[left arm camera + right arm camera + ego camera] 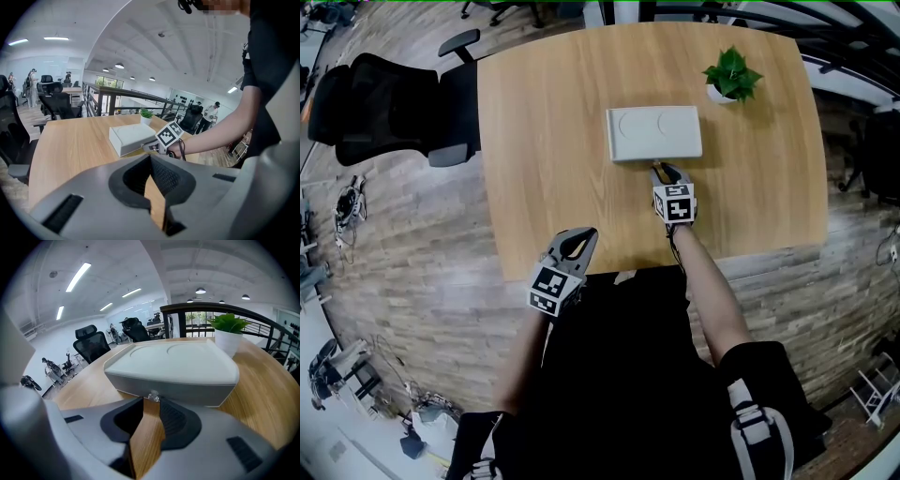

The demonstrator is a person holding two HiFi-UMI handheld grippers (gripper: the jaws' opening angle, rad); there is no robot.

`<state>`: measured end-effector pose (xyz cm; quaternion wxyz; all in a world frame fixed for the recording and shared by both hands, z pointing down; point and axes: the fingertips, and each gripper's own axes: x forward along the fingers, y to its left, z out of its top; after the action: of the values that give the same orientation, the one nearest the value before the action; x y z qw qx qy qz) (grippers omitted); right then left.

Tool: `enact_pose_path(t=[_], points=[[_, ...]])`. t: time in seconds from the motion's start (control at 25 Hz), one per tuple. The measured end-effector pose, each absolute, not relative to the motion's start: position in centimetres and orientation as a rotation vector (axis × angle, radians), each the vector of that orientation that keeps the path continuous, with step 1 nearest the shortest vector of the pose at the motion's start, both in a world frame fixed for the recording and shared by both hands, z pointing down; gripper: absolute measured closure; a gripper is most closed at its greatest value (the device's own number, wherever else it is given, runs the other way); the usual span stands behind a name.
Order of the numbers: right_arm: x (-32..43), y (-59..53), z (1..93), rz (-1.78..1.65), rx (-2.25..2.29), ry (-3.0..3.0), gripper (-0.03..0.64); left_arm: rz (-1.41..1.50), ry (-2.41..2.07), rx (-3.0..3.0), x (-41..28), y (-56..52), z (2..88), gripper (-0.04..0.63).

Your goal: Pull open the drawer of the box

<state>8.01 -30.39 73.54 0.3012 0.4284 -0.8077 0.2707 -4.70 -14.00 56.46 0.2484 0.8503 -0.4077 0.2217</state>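
A flat pale grey box (654,132) lies on the wooden table (544,169), its drawer front facing me and closed. A small clear knob (153,396) sticks out from the middle of that front. My right gripper (664,172) points at the front with its jaws open; in the right gripper view (149,401) the knob sits right at the tips of the jaws, not pinched. My left gripper (578,236) hovers near the table's front edge, shut and empty. The left gripper view (151,157) shows the box (131,137) and my right gripper (145,147) beside it.
A small potted plant (732,75) in a white pot stands just behind the box to the right. A black office chair (384,108) is at the table's left side. A railing and people are in the far background.
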Motion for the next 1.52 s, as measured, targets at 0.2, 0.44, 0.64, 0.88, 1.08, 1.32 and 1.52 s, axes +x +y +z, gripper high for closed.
enact_pose_path(t=[0.2, 0.44, 0.64, 0.88, 1.08, 1.32, 1.52], points=[[7.8, -30.8, 73.9, 0.733, 1.164, -2.133, 0.499, 0.604, -1.112, 2.309, -4.9, -13.7, 56.7, 0.574], [7.8, -31.5, 74.0, 0.745, 1.191, -2.116, 0.523, 0.602, -1.105, 2.313, -4.8, -13.9, 56.6, 0.574], [7.5, -31.3, 74.1, 0.756, 1.195, -2.111, 0.532, 0.604, -1.096, 2.318, -4.9, -13.8, 56.6, 0.574], [7.6, -31.2, 74.0, 0.76, 1.194, -2.109, 0.535, 0.601, -1.087, 2.325, -4.8, -13.8, 56.5, 0.574], [7.6, -30.9, 74.0, 0.766, 1.19, -2.107, 0.535, 0.597, -1.083, 2.334, -4.6, -13.9, 56.4, 0.574], [7.7, -30.2, 74.0, 0.777, 1.197, -2.096, 0.535, 0.589, -1.082, 2.338, -4.7, -13.7, 56.2, 0.574], [8.0, -29.3, 74.0, 0.783, 1.205, -2.089, 0.535, 0.586, -1.072, 2.351, -4.4, -13.6, 56.1, 0.574]])
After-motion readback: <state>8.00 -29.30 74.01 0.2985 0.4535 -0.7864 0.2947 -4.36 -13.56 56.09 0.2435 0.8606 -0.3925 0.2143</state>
